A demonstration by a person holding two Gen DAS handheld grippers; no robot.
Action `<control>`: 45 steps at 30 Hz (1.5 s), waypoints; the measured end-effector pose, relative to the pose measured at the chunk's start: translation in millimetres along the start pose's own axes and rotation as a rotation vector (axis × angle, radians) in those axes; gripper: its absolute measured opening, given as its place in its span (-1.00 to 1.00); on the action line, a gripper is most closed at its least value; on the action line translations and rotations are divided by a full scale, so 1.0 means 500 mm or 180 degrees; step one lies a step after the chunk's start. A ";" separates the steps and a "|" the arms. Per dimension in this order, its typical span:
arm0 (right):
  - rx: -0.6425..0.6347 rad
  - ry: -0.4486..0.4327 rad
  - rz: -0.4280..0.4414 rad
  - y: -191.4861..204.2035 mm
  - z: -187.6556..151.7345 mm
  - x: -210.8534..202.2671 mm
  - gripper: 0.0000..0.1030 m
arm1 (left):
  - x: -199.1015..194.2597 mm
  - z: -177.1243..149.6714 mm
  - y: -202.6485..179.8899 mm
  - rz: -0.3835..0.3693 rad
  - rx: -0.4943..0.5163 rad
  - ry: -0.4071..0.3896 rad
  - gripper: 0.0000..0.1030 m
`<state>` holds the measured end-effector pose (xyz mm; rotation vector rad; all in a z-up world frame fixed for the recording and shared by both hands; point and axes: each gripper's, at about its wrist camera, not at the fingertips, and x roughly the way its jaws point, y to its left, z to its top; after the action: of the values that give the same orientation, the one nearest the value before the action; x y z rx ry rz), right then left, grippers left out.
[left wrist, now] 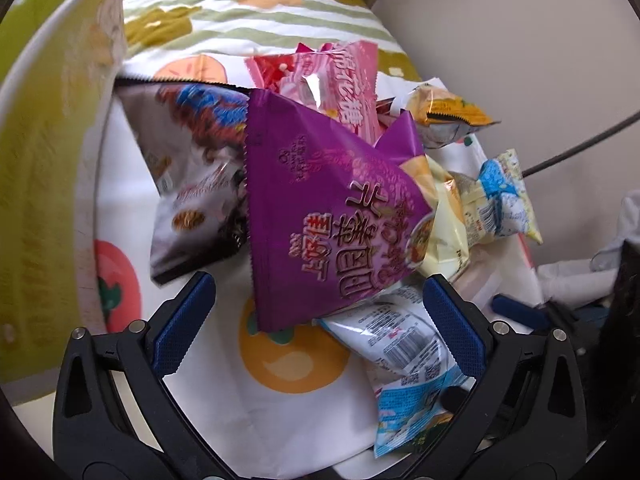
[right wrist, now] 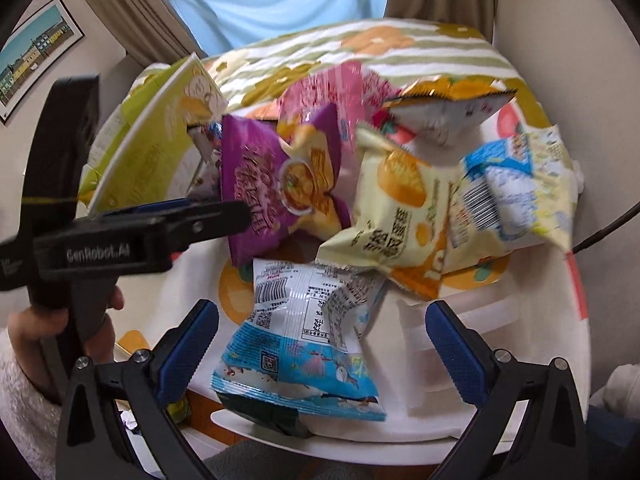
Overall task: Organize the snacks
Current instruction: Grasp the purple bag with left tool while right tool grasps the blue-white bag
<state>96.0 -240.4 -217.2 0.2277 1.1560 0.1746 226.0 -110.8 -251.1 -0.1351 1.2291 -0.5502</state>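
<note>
Blue-padded fingers of the right gripper stand wide apart at the near edge of the scene, holding nothing; between them lies a blue and white packet, barcode side up, its near end hanging toward the table edge. Just past it, on the fruit-print tablecloth, the snacks sit in a loose heap: a pale yellow bag at centre right, a blue and yellow packet touching its right side, an orange-topped pouch tilted behind them, a pink packet at the far middle, and a purple bag on the left.

From the left wrist view, the left gripper also has its jaws spread, empty, with the purple bag lying tilted in the gap just ahead of its pads and overlapping the blue and white packet on the right. A dark silvery bag is tucked partly under the purple one on its left. A green and white box rises on edge at the far left, walling off that side of the heap; in the right wrist view the same box leans beside the purple bag, and the left gripper reaches in from the left, its tip just against that bag. A black cable crosses the wall at right. Curtains and a framed picture sit well behind.
</note>
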 end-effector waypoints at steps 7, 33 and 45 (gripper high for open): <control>0.0067 0.0168 0.0060 0.014 0.004 0.043 1.00 | 0.046 0.013 -0.007 -0.0072 0.0092 0.0088 0.99; 0.0228 0.0302 0.0091 0.006 0.017 0.107 1.00 | 0.032 0.013 -0.010 -0.0138 0.0109 -0.0155 -0.14; 0.0227 0.0354 0.0103 -0.016 0.008 0.117 0.65 | -0.043 0.010 -0.005 0.0122 0.0205 -0.0454 -0.18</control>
<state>122.9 -233.5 -269.4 0.3029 1.2709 0.1765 225.3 -103.8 -230.1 -0.0947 1.0721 -0.5371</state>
